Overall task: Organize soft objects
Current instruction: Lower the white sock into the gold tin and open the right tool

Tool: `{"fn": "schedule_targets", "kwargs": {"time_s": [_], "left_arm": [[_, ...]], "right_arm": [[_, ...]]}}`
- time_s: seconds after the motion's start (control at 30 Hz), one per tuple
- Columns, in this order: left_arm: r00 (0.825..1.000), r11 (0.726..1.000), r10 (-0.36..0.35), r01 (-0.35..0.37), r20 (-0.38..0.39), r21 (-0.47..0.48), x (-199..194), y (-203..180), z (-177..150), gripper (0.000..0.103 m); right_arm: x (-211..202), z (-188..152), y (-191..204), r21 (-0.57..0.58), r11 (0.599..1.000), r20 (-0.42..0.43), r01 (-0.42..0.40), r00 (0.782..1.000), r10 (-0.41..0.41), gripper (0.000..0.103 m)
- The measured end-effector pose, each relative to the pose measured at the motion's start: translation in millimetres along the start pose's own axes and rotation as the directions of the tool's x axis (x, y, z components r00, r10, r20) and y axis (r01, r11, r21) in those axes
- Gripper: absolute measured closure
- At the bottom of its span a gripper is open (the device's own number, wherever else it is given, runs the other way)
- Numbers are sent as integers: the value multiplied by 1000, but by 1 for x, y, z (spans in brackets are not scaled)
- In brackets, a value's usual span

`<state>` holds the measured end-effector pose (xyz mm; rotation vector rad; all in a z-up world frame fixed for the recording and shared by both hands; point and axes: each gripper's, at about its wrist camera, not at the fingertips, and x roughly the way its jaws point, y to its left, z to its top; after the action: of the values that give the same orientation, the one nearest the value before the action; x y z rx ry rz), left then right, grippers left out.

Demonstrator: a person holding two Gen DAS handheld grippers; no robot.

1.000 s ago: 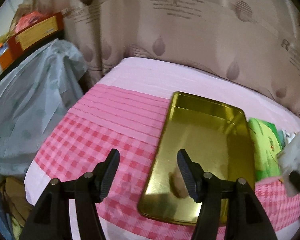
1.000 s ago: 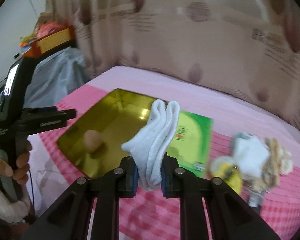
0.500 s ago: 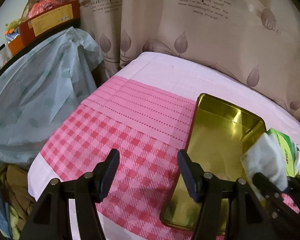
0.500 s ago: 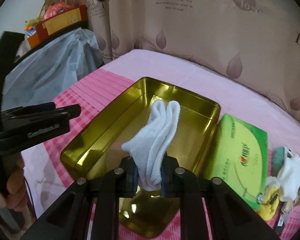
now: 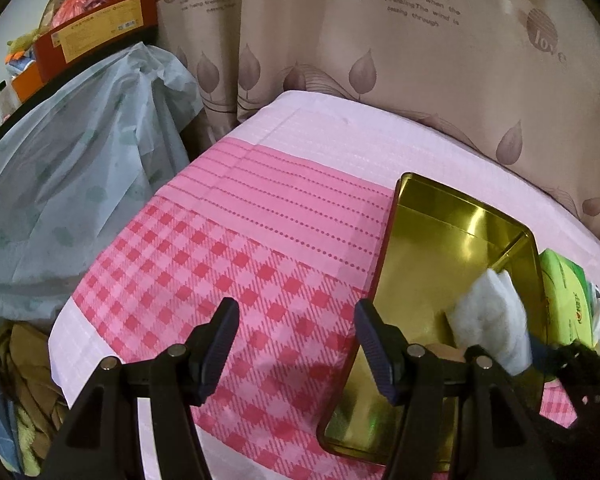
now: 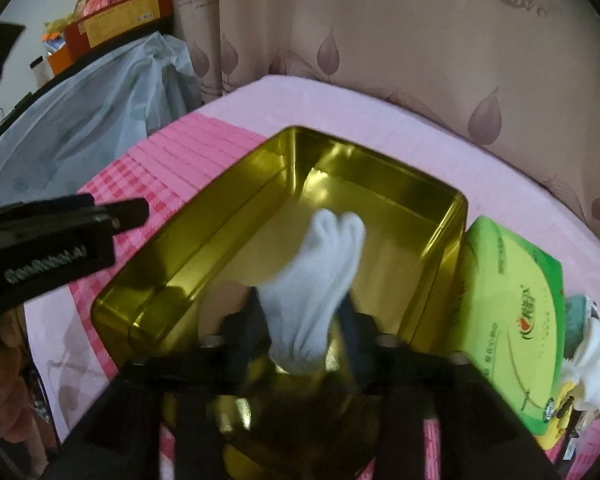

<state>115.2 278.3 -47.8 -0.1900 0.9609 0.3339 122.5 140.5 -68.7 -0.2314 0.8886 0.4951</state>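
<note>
While its jaws have just been opening, the right gripper [image 6: 300, 312] hangs over the gold tin [image 6: 452, 216] with the white sock [image 6: 320, 276] between its 2 fingers; the pads now stand slightly apart from the cloth, so the sock is let go, though it leans there inside the tin, toe end up. Blur hides whether a pad brushes it. A small tan thing [image 6: 228, 300] lies in the tin just left of the sock; what it is cannot be told. Right of the tin, touching its wall, lies a green packet [image 6: 512, 300], and beyond that a small heap of white cloth [image 6: 596, 348].

Left of the tin, the left gripper [image 5: 296, 344] hovers over the pink checked cloth [image 5: 188, 280], its 2 fingers spread wide with nothing between them. Its right finger [image 5: 374, 352] overlaps the tin's near left edge. A brown curtain [image 5: 420, 80] with leaf print hangs behind, and a pale plastic cover [image 5: 68, 168] drapes furniture at the left.
</note>
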Motion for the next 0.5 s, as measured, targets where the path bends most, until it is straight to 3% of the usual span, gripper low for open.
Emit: {"fn": "schedule_targets", "kwargs": {"time_s": [0.03, 0.07, 0.5], "left_arm": [[1000, 1000, 1, -1, 2, 1, 0, 0, 0, 42], [1000, 1000, 3, -3, 2, 1, 0, 0, 0, 42], [1000, 1000, 8, -8, 1, 24, 1, -5, -2, 42]], "right_arm": [[-3, 0, 0, -1, 1000, 14, -2, 1000, 2, 42], [-7, 0, 1, -6, 1000, 22, 0, 1000, 0, 39], [-75, 0, -23, 31, 999, 129, -39, 991, 35, 34]]}}
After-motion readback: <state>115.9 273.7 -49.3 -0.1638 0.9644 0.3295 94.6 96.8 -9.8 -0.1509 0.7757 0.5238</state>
